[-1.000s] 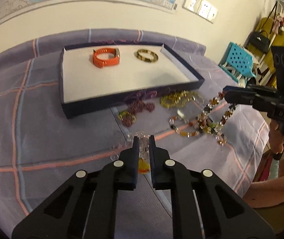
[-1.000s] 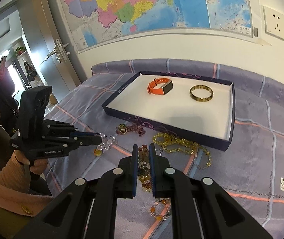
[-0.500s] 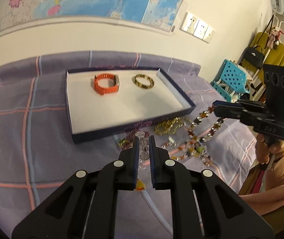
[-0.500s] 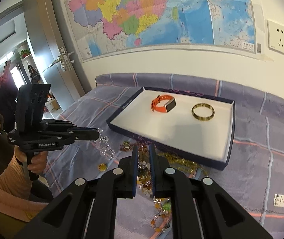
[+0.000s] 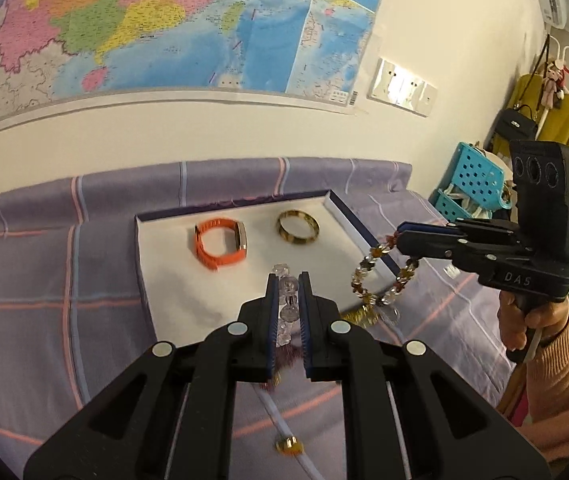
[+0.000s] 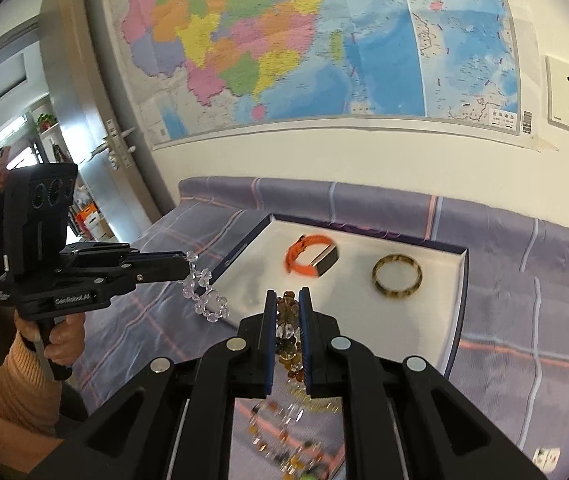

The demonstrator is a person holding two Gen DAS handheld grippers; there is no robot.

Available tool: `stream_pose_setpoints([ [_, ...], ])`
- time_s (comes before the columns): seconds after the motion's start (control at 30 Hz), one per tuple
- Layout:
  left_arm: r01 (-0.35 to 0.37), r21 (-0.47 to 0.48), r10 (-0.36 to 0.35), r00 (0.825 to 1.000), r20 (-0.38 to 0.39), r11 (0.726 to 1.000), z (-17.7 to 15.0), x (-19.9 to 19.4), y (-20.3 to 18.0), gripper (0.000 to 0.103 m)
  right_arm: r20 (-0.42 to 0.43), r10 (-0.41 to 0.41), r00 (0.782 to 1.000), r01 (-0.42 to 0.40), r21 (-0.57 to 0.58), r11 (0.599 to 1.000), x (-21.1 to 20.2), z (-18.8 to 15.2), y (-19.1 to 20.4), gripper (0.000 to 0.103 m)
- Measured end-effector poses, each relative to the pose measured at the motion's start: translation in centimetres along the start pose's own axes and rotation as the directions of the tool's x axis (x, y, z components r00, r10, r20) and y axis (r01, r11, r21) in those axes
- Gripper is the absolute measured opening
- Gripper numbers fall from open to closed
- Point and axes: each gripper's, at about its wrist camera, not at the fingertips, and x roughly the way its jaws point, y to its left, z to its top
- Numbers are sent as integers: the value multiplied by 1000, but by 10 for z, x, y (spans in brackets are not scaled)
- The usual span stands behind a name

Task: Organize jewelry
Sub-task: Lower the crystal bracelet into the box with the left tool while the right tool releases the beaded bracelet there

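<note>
Step in hand, judged from the layout: carrying two bracelets to the tray [image 5: 146, 272], both lifted off the bed [image 5: 44, 280] and not yet set down. Left gripper [image 5: 287, 280] is nearly closed, pinching a clear bead bracelet [image 5: 287, 286]; in the right view the same loop [image 6: 206, 292] dangles from its tips beside the tray's left edge, over the bedspread. Right gripper [image 6: 287, 298] is likewise nearly closed, pinching an amber bracelet [image 6: 286, 320] of mixed brown and clear beads; in the left view that loop [image 5: 384, 276] hangs free below the tips at the tray's near right rim. Both loops hang slack, apart from the tray floor. Already in the tray: an orange band [image 5: 220, 242] and a gold bangle [image 5: 298, 227], side by side toward the far end, not touching. The near half of the white floor is bare. More chains [image 6: 284, 432] lie in a heap on the bed in front of the tray, blurred, count unclear. Next move calls for bringing each loop over the bare floor, lowering until the beads rest, then parting the jaws, with the two kept apart from each other and from the band and bangle. Risk: swinging loops may catch the rim or land half over it.
</note>
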Motion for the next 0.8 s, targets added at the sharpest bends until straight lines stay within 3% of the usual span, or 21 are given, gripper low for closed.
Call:
stream_pose_setpoints([
  [0.37, -11, -38, 10, 999, -36, 999, 20, 57, 19, 10, -51, -16, 999, 21, 94, 995, 56, 8, -38, 9],
  [0.53, 5, -80, -10, 998, -64, 997, 14, 78, 30, 10, -66, -19, 998, 29, 141, 990, 67, 2, -53, 9],
  [0.8, -61, -147, 41, 990, -138, 987, -3, 104, 54, 10, -105, -67, 992, 88, 211, 974, 80, -8, -81, 9],
])
